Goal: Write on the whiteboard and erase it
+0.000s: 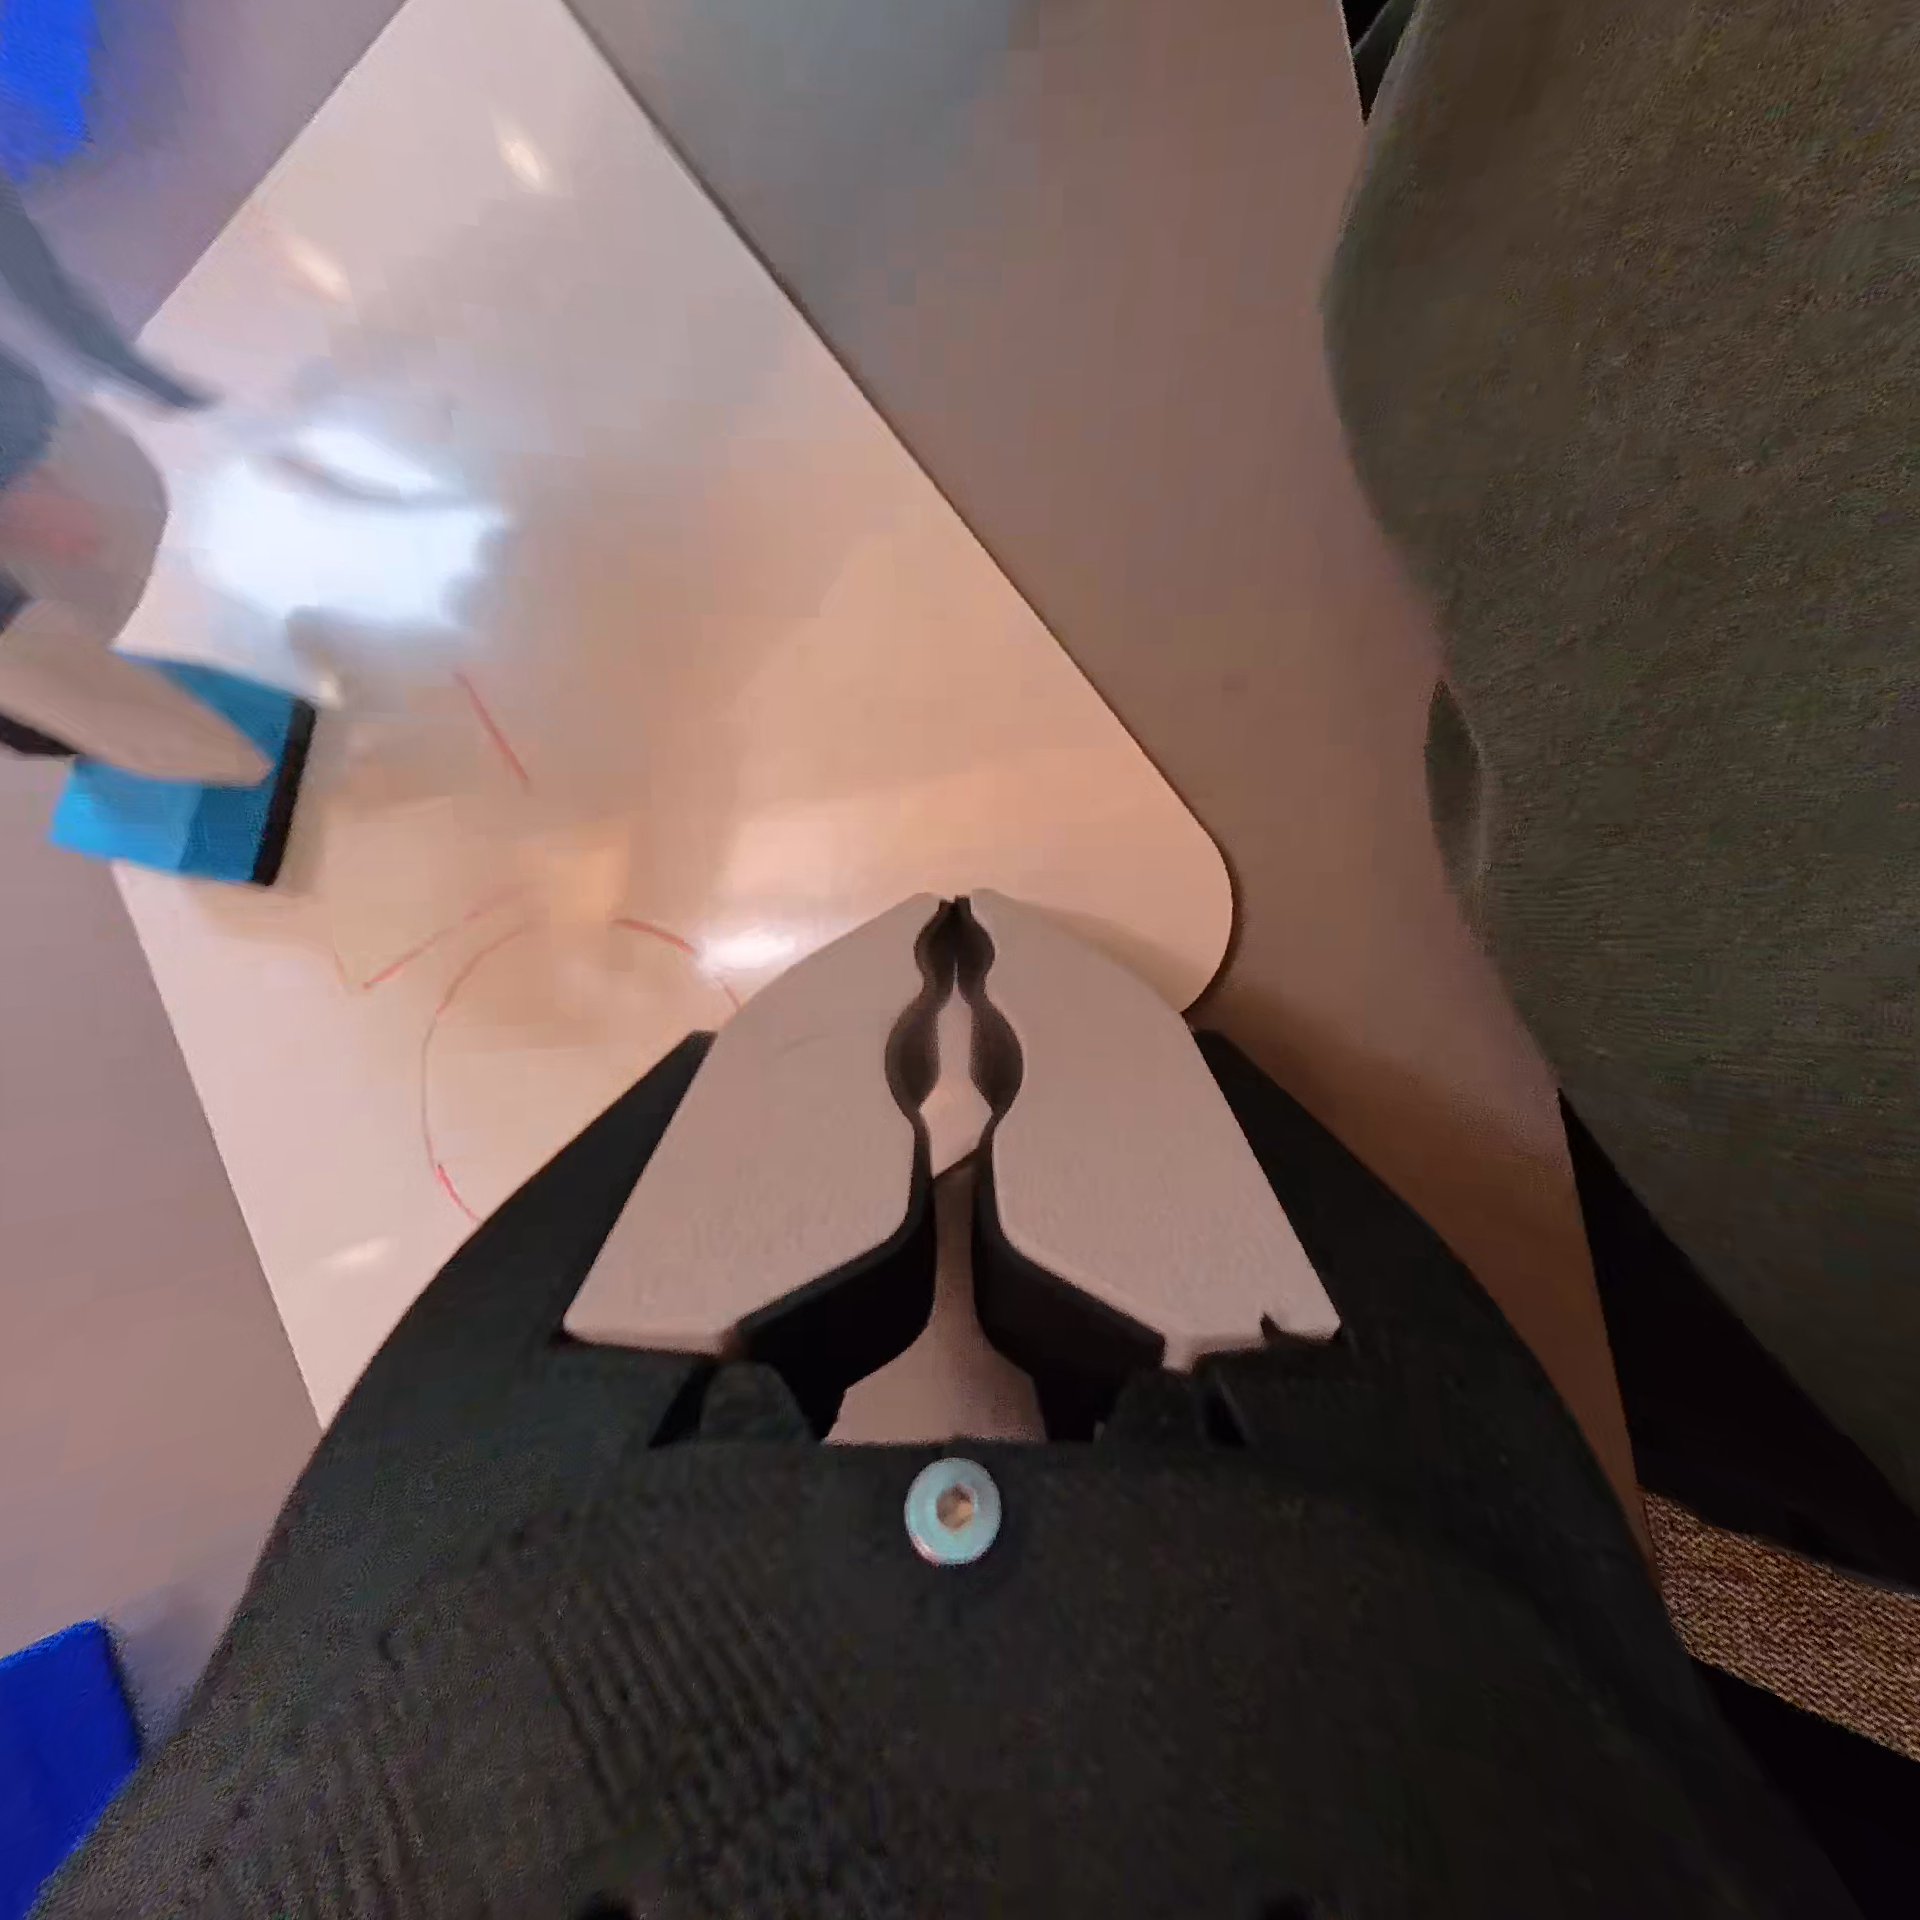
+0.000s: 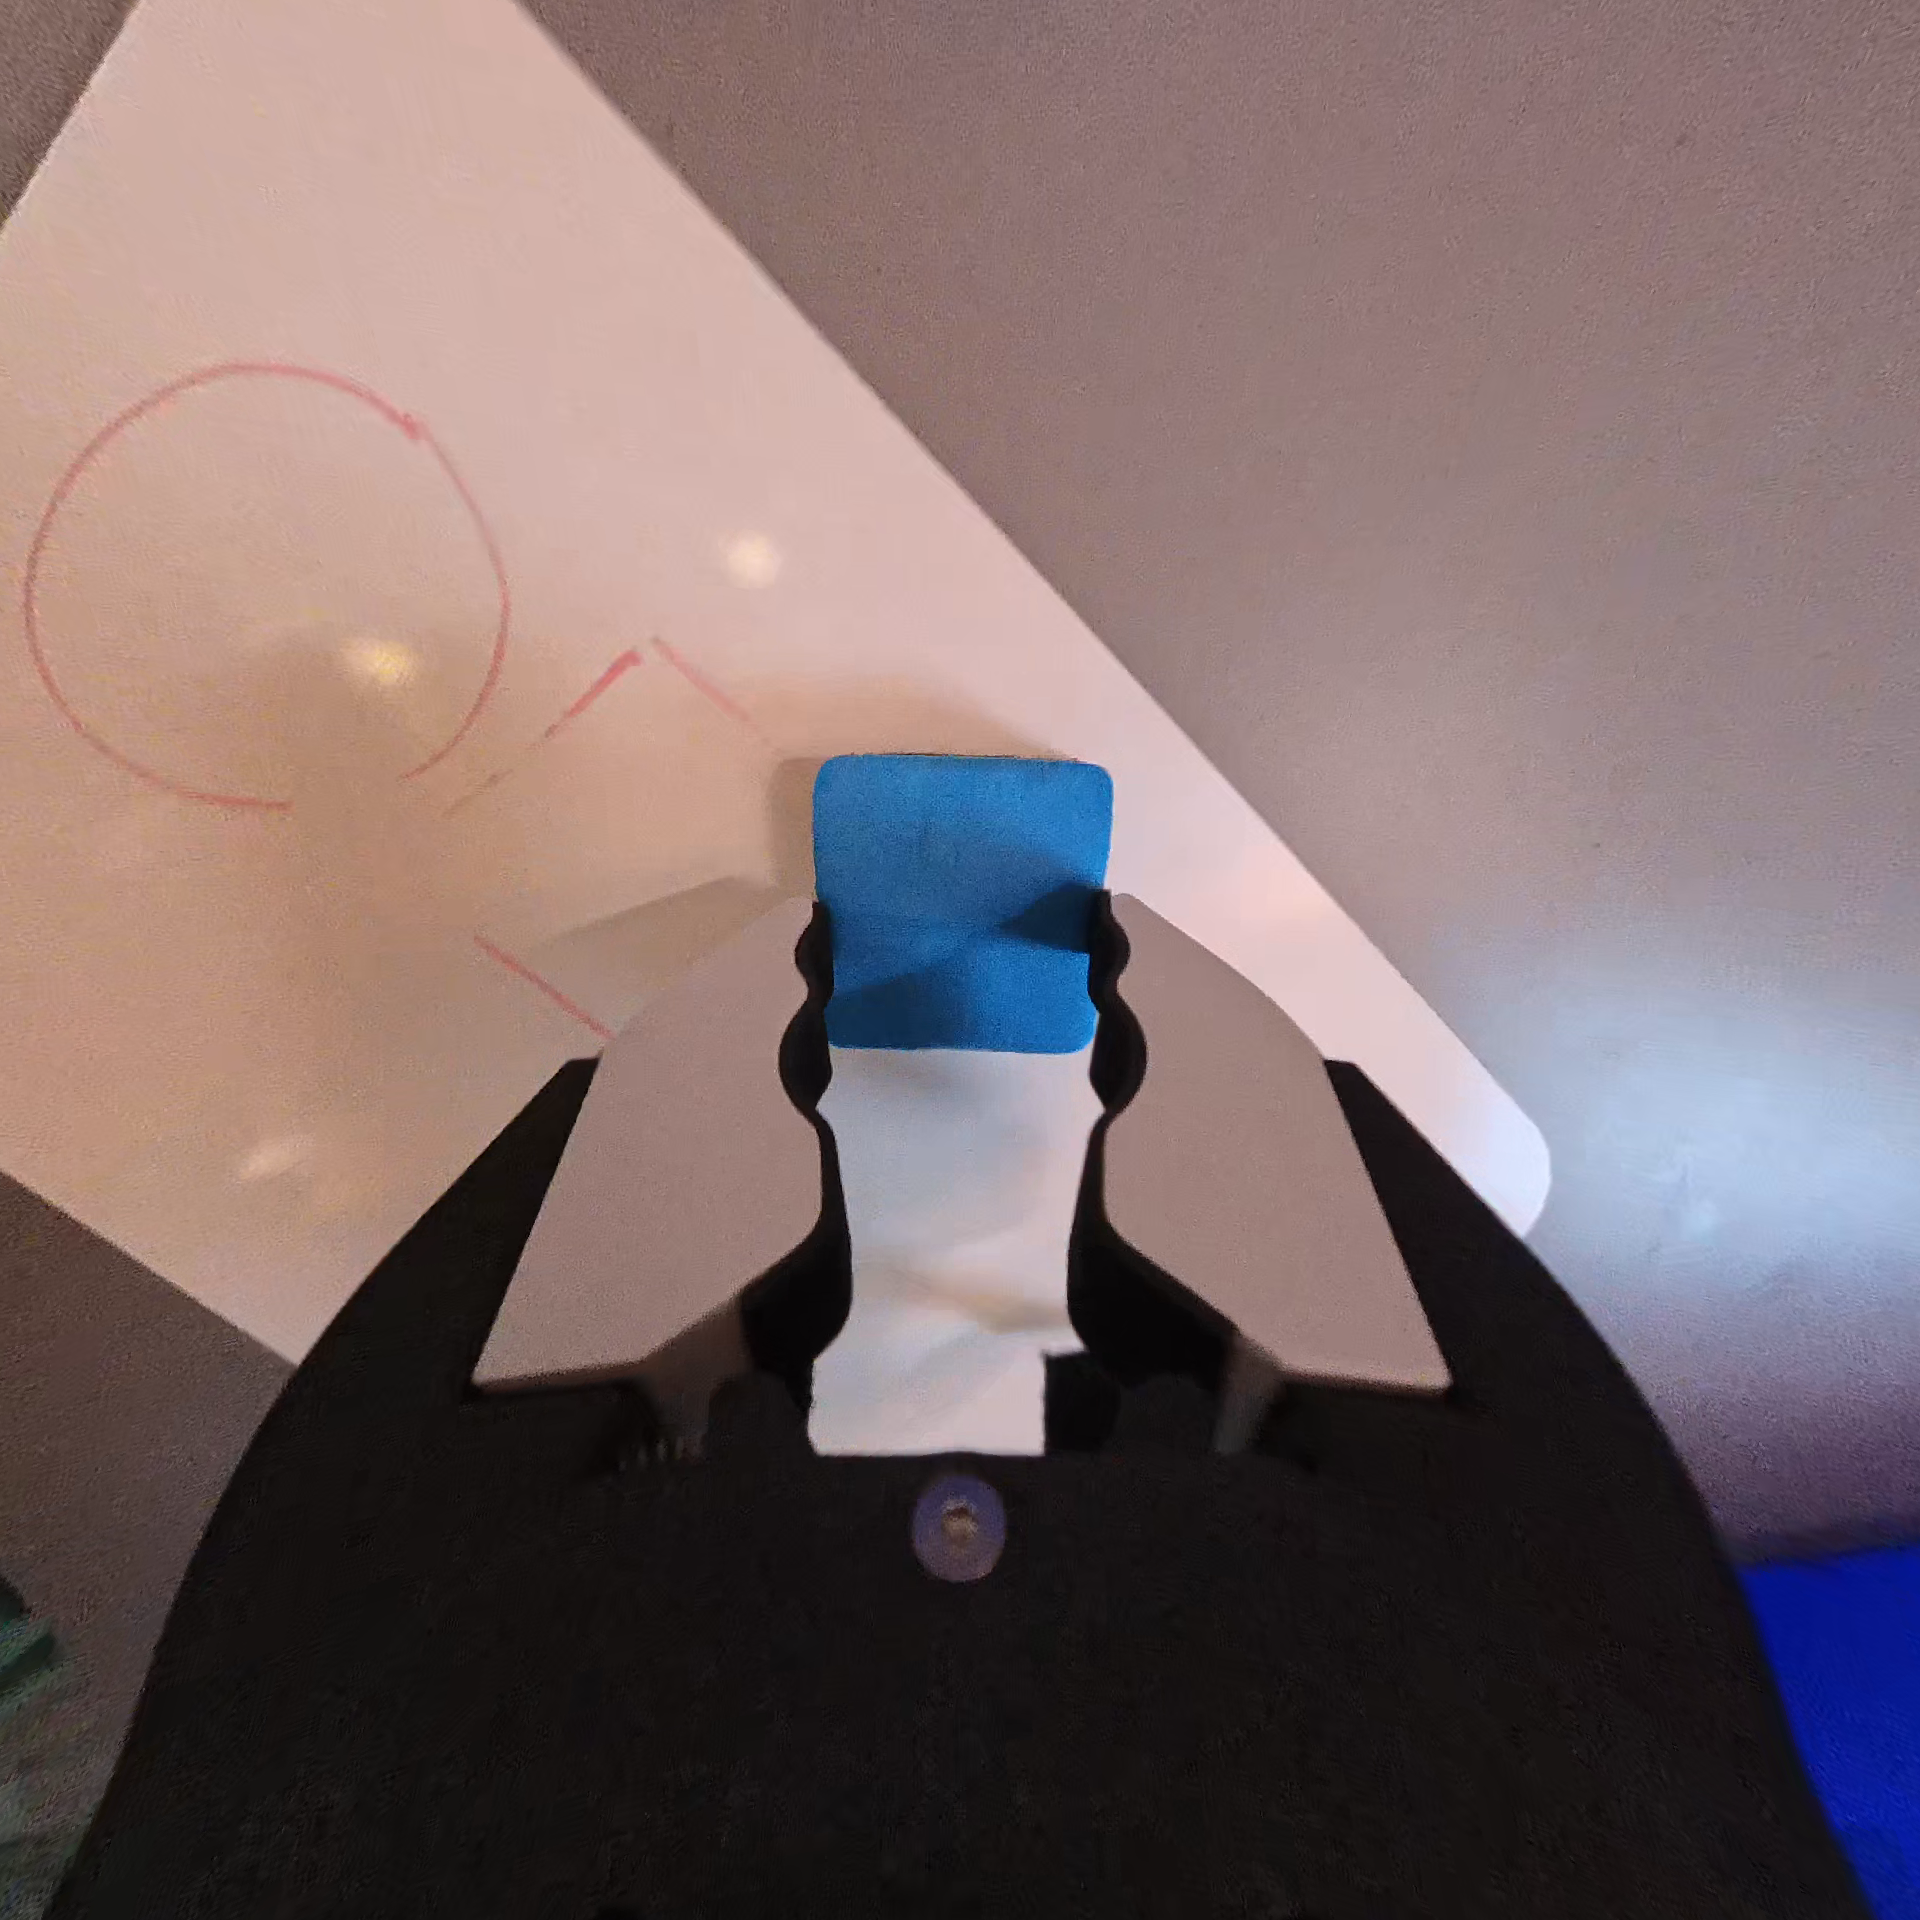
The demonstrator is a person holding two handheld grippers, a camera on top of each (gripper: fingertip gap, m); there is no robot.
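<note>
The right gripper is clamped on a blue eraser, its 2 fingers pressing the block's sides, with the eraser's dark felt face down against the whiteboard. The left gripper is closed on nothing, fingertips meeting, and hovers over or rests on the board's rounded near corner; contact cannot be told.

Ahead and to the left of the right gripper lie the red marks: a circle and the lines of an angular shape, parts of which look faint or smeared. They are still largely there, so the erasing is probably far from done.

Risks, as a judgement: the fingers hold only the near part of the eraser, so a hard sideways wipe could twist it out of the grip. If the board is not pinned by the left gripper, it may slide on the grey table under the wiping. Too light a press would leave a pink haze.

Nearby: a dark green cloth surface to the right of the left gripper, and something bright blue low at the edge. Neither blocks the wiping path; no marker is visible.
</note>
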